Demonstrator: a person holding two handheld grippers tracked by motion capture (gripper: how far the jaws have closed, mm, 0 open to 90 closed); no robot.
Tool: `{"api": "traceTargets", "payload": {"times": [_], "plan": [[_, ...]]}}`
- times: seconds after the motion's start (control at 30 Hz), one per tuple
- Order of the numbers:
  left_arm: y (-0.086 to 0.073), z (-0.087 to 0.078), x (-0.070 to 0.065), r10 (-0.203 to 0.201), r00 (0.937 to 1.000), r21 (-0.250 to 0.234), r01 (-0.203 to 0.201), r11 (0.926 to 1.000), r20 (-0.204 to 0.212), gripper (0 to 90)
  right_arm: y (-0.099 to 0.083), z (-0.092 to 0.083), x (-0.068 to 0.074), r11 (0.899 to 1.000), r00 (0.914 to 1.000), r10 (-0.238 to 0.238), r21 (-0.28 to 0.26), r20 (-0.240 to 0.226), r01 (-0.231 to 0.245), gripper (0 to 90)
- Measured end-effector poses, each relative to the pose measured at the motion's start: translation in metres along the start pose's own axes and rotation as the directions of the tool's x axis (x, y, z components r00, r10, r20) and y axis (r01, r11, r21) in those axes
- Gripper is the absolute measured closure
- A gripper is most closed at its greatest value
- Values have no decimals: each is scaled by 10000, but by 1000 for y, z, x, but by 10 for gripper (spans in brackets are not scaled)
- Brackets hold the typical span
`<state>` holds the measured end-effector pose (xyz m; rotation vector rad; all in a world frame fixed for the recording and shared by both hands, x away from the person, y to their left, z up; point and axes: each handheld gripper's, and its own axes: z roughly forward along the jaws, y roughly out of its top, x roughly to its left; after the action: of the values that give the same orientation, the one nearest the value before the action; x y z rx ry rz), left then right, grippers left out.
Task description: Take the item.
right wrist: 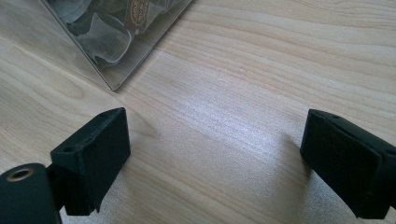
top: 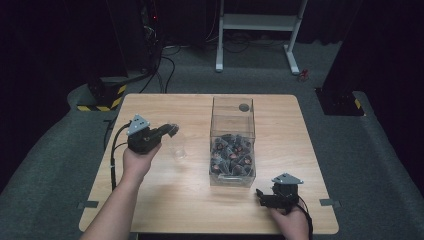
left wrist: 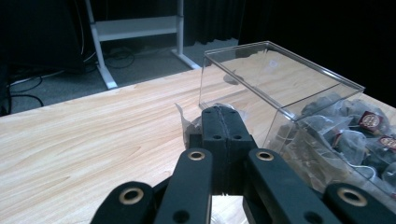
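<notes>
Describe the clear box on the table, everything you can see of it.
The clear box is a tall, see-through container that looks like plastic, rectangular and open at the top. It stands upright near the middle of the wooden table. Its lower part holds a heap of dark tea bags in clear wrappers, some with small red-brown labels; the upper part is empty. A dark round spot shows on its far wall. Neither gripper touches it: the left gripper is beside it, the right gripper near its front corner.
</notes>
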<state>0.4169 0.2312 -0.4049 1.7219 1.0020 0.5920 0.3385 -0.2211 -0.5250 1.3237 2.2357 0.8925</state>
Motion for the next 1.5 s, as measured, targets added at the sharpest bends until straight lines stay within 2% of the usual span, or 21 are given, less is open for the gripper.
{"api": "traceTargets", "payload": {"times": [0.33,0.6,0.83,0.97,1.33,1.4,1.5], "plan": [[-6,2,0,-11,10000,150,11,9999,44,900,0,0,0,10000,10000,-23,-8,-2,23,81],[-13,2,-5,-39,9999,314,34,9995,157,900,0,1,0,10000,10000,-62,-22,-26,62,81],[-16,8,-10,24,9997,537,-37,9986,234,900,0,1,0,10000,10000,-12,-18,-32,12,81],[-18,12,-12,121,9997,669,-135,9977,209,900,0,1,0,10000,10000,-14,-20,-26,14,81],[-32,18,-7,-131,9999,1131,134,9935,-37,900,0,1,0,10000,10000,-13,-19,-28,12,81],[-33,18,-6,-185,9998,1191,192,9927,-66,867,0,1,0,10000,10000,-15,-19,-26,15,81],[-32,17,-6,-298,9996,1067,300,9938,-36,752,0,1,0,10000,10000,-10,-18,-31,10,81]]}}
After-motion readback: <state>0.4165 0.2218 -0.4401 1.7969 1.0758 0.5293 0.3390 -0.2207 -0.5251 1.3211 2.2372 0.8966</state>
